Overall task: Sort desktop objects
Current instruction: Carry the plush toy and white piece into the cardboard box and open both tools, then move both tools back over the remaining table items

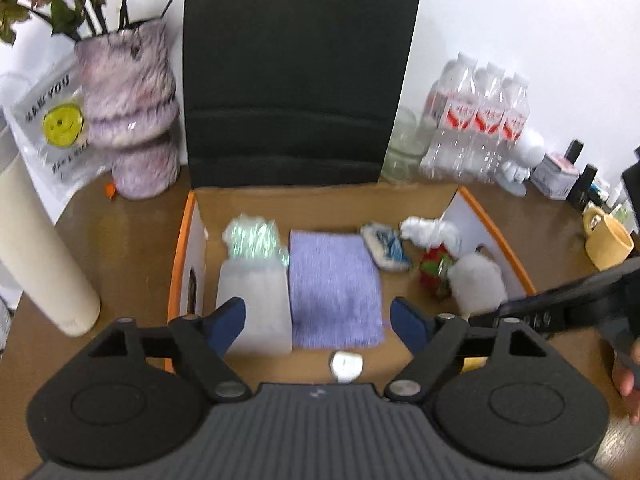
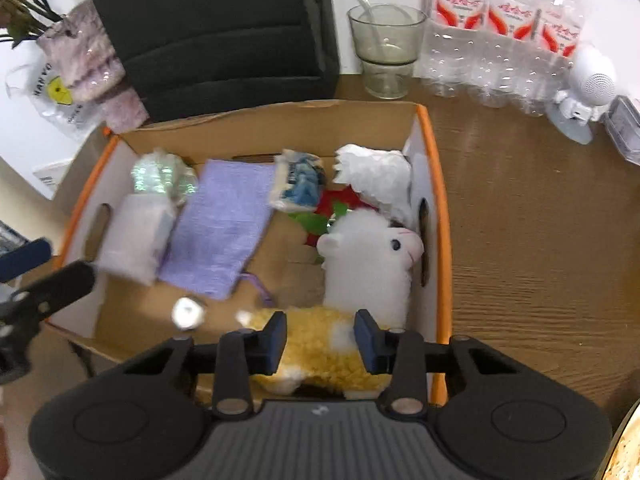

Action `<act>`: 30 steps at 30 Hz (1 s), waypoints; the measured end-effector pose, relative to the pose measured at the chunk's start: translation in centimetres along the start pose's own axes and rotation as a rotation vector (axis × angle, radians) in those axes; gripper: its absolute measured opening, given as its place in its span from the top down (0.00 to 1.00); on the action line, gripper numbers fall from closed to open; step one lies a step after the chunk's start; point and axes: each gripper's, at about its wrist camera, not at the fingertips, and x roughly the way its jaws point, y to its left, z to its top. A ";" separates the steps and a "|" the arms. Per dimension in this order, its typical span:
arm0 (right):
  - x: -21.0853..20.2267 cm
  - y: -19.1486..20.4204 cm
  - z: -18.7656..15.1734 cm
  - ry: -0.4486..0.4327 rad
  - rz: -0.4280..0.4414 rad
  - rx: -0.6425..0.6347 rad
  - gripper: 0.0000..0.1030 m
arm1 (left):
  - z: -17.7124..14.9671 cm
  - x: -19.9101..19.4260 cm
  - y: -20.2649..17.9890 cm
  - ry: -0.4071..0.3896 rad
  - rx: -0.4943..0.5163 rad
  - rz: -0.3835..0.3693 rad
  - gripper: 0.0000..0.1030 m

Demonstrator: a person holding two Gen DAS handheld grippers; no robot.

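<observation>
Right wrist view: your right gripper (image 2: 320,338) straddles the yellow plush toy (image 2: 316,354) at the near edge of the cardboard box (image 2: 434,184).

Its blue pads sit narrowly apart at the toy's two flanks, but blur keeps you from telling whether they press the fur. Just beyond lies the white plush animal (image 2: 370,264) against the box's right wall, with crumpled white paper (image 2: 372,172) and a red-and-green item (image 2: 326,212) behind it. Your left gripper (image 1: 318,318) is spread wide and empty above the purple cloth pouch (image 1: 334,292); a white packet (image 1: 256,312) lies touching the pouch's left side, and a small round silver object (image 1: 346,366) rests on the box floor near its front. Water bottles (image 2: 500,28) stand on the wooden desk (image 2: 528,240) beyond.
</observation>
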 end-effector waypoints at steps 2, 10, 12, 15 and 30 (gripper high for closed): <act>-0.3 -0.6 0.1 0.000 0.010 0.043 0.63 | -0.3 0.1 -0.1 0.022 0.013 0.017 0.18; -5.4 -0.4 0.5 -0.050 0.035 0.052 0.25 | 0.5 -1.9 -0.7 0.041 0.017 0.070 0.00; -6.8 -0.1 0.1 -0.090 0.037 0.036 0.16 | 0.2 -2.5 -1.0 0.022 0.021 0.084 0.00; -9.0 0.5 -1.6 -0.263 0.036 0.006 0.13 | -1.2 -4.9 -2.0 -0.165 0.024 0.179 0.00; -9.6 1.6 -11.3 -0.730 0.036 -0.089 0.03 | -8.1 -8.8 -3.7 -0.415 0.036 0.143 0.00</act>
